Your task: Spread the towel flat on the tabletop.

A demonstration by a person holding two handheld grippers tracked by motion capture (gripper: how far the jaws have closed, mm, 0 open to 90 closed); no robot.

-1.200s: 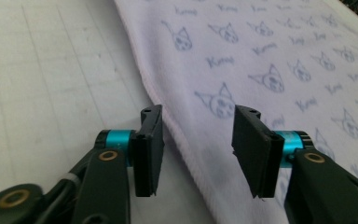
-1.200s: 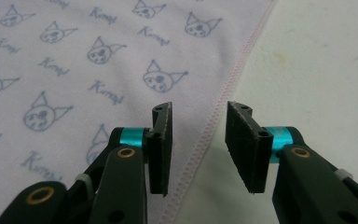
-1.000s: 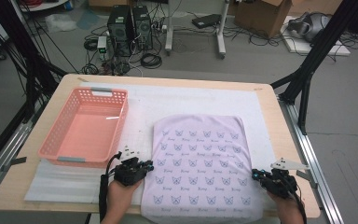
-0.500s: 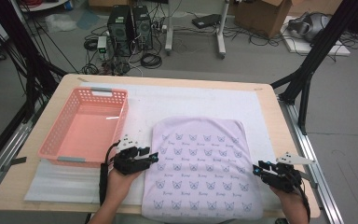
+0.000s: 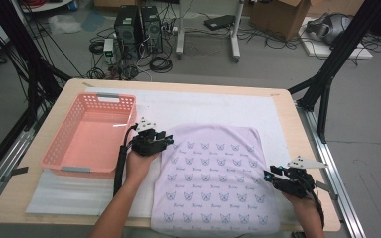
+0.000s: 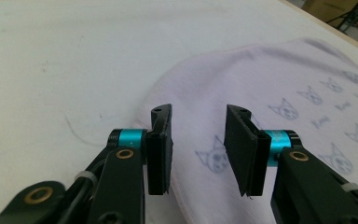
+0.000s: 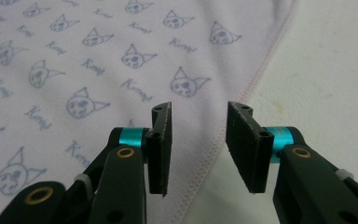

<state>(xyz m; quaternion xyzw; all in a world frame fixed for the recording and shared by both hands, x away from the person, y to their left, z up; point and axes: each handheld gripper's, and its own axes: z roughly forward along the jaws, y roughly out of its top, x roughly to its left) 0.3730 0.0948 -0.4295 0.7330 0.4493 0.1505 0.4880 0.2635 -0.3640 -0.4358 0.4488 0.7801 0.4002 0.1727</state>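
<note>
A folded lilac cloth (image 5: 213, 178) printed with small cat faces lies flat on the white mat (image 5: 203, 106). My left gripper (image 5: 167, 140) hovers at the cloth's far left corner. In the left gripper view this gripper (image 6: 199, 112) is open, its jaws have just been closing a little, and the cloth's rounded edge (image 6: 279, 79) lies below the gap, untouched. My right gripper (image 5: 269, 174) sits at the cloth's right edge near the front. Its jaws (image 7: 199, 109) are open and have just been opening, with the stitched hem (image 7: 74, 60) under them and nothing gripped.
A pink plastic basket (image 5: 54, 148) stands empty on the left of the wooden table (image 5: 287, 114), close to my left hand. Black frame legs rise at both sides of the table. Computers and cables lie on the floor beyond.
My left hand has slid away from me along the cloth's left edge, from the near corner to the far one. Both grippers' jaws have parted. The right hand has stayed in place.
</note>
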